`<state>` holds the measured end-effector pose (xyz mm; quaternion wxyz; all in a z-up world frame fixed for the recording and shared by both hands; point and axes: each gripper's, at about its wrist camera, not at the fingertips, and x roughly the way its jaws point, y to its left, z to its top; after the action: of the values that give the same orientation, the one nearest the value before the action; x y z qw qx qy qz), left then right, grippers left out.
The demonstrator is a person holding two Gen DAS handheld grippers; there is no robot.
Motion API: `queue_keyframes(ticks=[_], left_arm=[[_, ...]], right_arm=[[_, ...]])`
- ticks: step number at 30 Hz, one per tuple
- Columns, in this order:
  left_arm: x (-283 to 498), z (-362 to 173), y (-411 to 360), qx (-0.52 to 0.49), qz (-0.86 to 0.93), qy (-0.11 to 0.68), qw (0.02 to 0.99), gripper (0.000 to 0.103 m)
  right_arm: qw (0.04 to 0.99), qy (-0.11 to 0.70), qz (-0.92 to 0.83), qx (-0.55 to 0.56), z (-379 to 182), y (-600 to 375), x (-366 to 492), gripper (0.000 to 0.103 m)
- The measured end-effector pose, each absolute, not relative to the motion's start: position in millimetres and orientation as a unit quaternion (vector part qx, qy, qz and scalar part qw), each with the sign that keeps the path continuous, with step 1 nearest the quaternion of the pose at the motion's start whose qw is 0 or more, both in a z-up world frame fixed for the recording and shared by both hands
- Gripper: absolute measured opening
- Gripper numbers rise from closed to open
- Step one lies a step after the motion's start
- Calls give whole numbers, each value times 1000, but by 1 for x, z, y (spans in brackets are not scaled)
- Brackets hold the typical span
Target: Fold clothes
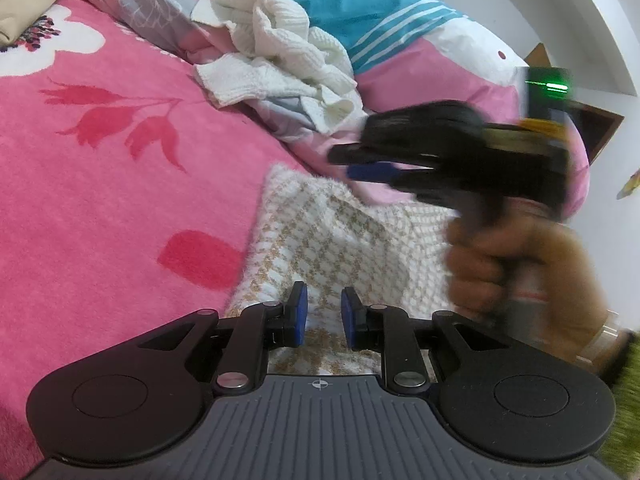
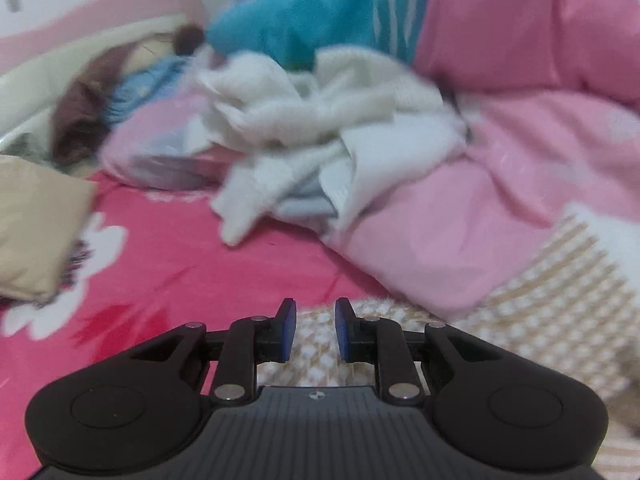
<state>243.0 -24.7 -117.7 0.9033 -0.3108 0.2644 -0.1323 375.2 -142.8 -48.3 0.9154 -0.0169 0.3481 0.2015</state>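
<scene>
A white and tan checked knit garment (image 1: 340,240) lies on the pink floral bedsheet (image 1: 120,160). My left gripper (image 1: 324,312) hovers over its near edge, open and empty. My right gripper (image 1: 360,164), held in a hand and blurred, is above the garment's far edge in the left wrist view. In the right wrist view the right gripper (image 2: 316,328) is open and empty, above the checked garment (image 2: 540,312). A crumpled white knit garment (image 1: 276,48) lies further back, and it also shows in the right wrist view (image 2: 304,120).
A pink quilt (image 2: 500,160) with a teal striped part (image 1: 372,12) is heaped at the back and right. A beige folded item (image 2: 36,220) lies at the left. Brown and blue clothes (image 2: 108,96) lie at the far left by the wall.
</scene>
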Motion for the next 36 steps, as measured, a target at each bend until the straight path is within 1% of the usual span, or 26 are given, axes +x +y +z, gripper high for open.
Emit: queue_keyframes(ticks=[3, 6, 8, 11, 15, 19, 22, 25, 26, 29, 32, 35, 36], left_arm=[[243, -118, -25, -313, -132, 264, 903, 21], [244, -119, -24, -318, -133, 264, 901, 21], [244, -120, -23, -321, -132, 264, 900, 21], [244, -120, -23, -323, -134, 263, 899, 21], [243, -120, -22, -324, -134, 262, 899, 21], [243, -120, -23, -323, -132, 264, 899, 21], [242, -119, -23, -320, -133, 261, 901, 21], [242, -119, -22, -321, -132, 261, 901, 21], [242, -119, -22, -322, -132, 261, 900, 21], [242, -119, -23, -321, -132, 262, 901, 21], [243, -120, -22, -323, -133, 262, 900, 21], [243, -120, -22, -321, -134, 262, 900, 21], [243, -120, -23, -321, -134, 262, 900, 21]], right_arm=[[900, 362, 242, -34, -47, -146, 359, 22], [884, 391, 248, -65, -76, -137, 358, 21], [890, 383, 241, -60, -96, -136, 359, 21], [892, 389, 228, -36, -85, -138, 356, 21], [894, 354, 273, -12, -63, -149, 331, 21], [889, 370, 268, -17, -90, -153, 330, 20], [892, 373, 255, 5, -80, -157, 328, 20], [907, 338, 249, 20, -65, -169, 305, 20], [910, 336, 241, 32, -65, -176, 299, 21], [912, 361, 186, 54, -85, -205, 294, 20], [910, 358, 159, 134, -89, -248, 291, 13], [918, 352, 115, 145, -87, -284, 282, 12], [920, 350, 100, 147, -86, -296, 279, 6]])
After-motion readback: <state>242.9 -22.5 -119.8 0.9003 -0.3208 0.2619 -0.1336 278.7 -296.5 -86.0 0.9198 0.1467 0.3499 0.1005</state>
